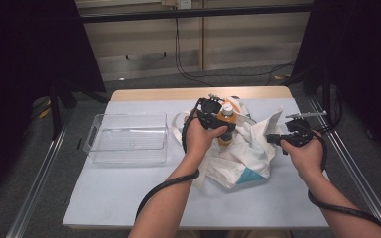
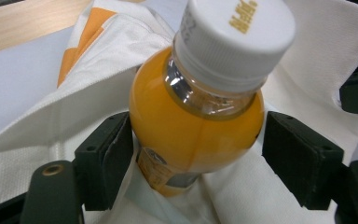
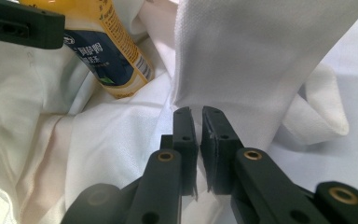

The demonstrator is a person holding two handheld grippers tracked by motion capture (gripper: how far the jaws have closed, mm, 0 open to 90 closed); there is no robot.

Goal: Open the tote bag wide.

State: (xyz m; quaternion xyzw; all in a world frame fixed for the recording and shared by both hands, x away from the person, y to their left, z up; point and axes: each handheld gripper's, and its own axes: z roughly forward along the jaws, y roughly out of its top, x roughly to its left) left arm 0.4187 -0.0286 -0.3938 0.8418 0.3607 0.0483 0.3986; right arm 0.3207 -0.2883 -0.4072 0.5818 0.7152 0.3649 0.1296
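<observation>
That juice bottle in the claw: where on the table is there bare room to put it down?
The clear bin at the left looks empty. Bare table also lies in front of the bin, along the near edge. The middle and right are crowded: the white bag sprawls there, with the orange bottle and both claws over it.

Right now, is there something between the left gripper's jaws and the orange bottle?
Nothing visible. In the left gripper view the left gripper straddles the orange bottle below its white cap; one pad touches its side, the other stands slightly off. The white bag lies around and beneath it, not between pads and bottle.
</observation>
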